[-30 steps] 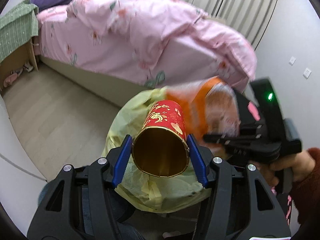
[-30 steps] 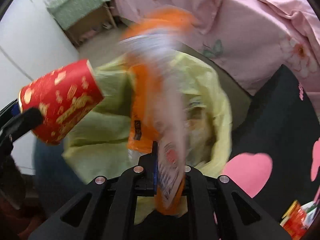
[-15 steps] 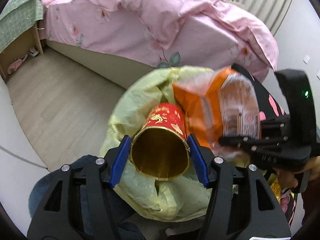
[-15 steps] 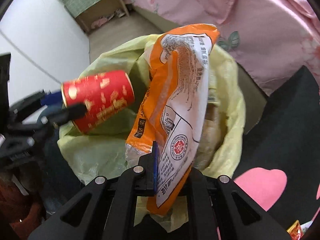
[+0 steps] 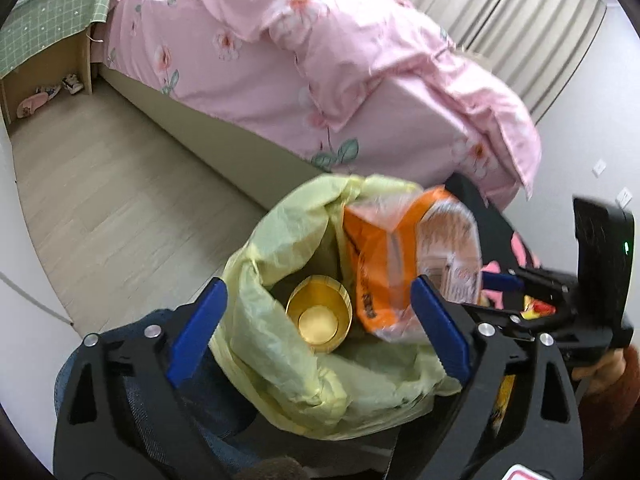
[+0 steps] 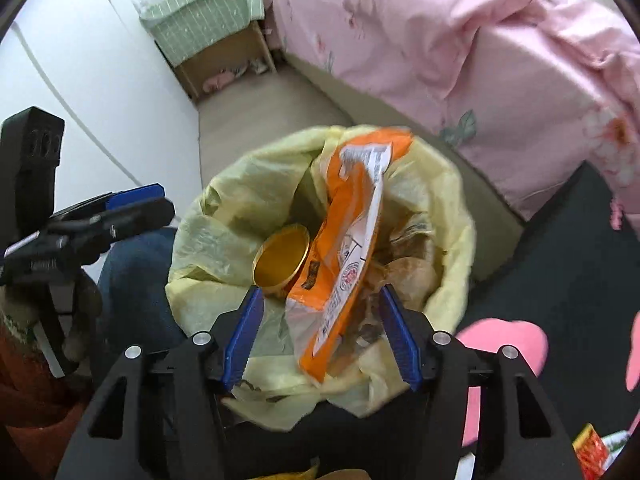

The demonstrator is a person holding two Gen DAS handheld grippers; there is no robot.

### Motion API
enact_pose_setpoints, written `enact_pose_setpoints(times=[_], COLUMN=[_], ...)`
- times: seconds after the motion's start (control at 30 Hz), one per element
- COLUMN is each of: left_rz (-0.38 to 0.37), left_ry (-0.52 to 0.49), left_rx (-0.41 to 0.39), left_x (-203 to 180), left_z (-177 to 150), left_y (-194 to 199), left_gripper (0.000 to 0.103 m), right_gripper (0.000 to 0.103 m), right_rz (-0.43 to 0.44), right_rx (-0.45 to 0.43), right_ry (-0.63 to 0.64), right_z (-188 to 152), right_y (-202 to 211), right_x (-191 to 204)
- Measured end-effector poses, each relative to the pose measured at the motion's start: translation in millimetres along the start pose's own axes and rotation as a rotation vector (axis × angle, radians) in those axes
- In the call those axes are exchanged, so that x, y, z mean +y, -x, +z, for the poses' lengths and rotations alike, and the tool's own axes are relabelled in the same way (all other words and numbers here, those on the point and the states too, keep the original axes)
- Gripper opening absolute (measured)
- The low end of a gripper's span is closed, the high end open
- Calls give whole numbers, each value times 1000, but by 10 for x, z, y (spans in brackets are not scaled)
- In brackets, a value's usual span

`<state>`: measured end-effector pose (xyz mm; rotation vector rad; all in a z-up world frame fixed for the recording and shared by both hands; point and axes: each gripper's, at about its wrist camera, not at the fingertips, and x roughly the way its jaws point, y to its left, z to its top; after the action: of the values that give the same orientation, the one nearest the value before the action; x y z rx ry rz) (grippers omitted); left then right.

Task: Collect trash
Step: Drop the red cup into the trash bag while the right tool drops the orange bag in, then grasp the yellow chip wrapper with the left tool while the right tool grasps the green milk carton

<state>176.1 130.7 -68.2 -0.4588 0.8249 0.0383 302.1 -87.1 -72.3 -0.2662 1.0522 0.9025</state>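
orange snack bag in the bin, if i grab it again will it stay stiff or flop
Probably floppy: the orange snack bag is thin crinkled film, bent where it leans in the yellow bin bag. It looks empty, so likely very light. Its glossy surface may slip between fingers.

Orange wrapper (image 5: pixel 404 264) motion-blurred, cup (image 5: pixel 319 318) half-sunk

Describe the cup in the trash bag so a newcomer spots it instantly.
Beside the pink bed stands a bin lined with a yellow bag. Inside it, left of the orange snack wrapper, sits the cup: the only round thing there, its shiny gold interior facing up.
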Motion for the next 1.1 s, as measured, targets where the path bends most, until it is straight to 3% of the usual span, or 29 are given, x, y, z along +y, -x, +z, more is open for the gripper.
enact_pose_setpoints(times=[0.1, 0.2, 0.37, 0.53, 0.6, 0.7, 0.8, 0.9, 1.1], left_rz=[-13, -49, -202, -366, -377, -371, -313, -290, -313], left_ry=[-10, -39, -140, -278, -335, -410, -456, -431, -365], left_rx=[-12, -4, 41, 166, 210, 233, 235, 272, 308], left_x=[-45, -152, -534, -1031, -1198, -1425, -1580, -1605, -1618], left_z=[-4, -62, -326, -766, -922, -1147, -1265, -1273, -1159], left_y=[58, 108, 194, 236, 243, 274, 247, 151, 47], left_gripper=[90, 90, 91, 94, 94, 94, 88, 76, 67], right_gripper=[57, 57, 58, 70, 71, 71, 72, 72, 72], right_rz=[-15, -106, -256, -347, -360, -367, -476, -539, -590], right_rx=[-56, -132, -274, -353, -369, -321, -348, -377, -382], right_ry=[-53, -88, -194, -233, -243, -273, -293, -359, -447], right_z=[-57, -223, -779, -1339, -1607, -1944, -2242, -2482, -2809], right_y=[201, 483, 1092, 1503, 1622, 1710, 1754, 1848, 1976], right_x=[1, 25, -26, 32, 72, 121, 199, 160, -20])
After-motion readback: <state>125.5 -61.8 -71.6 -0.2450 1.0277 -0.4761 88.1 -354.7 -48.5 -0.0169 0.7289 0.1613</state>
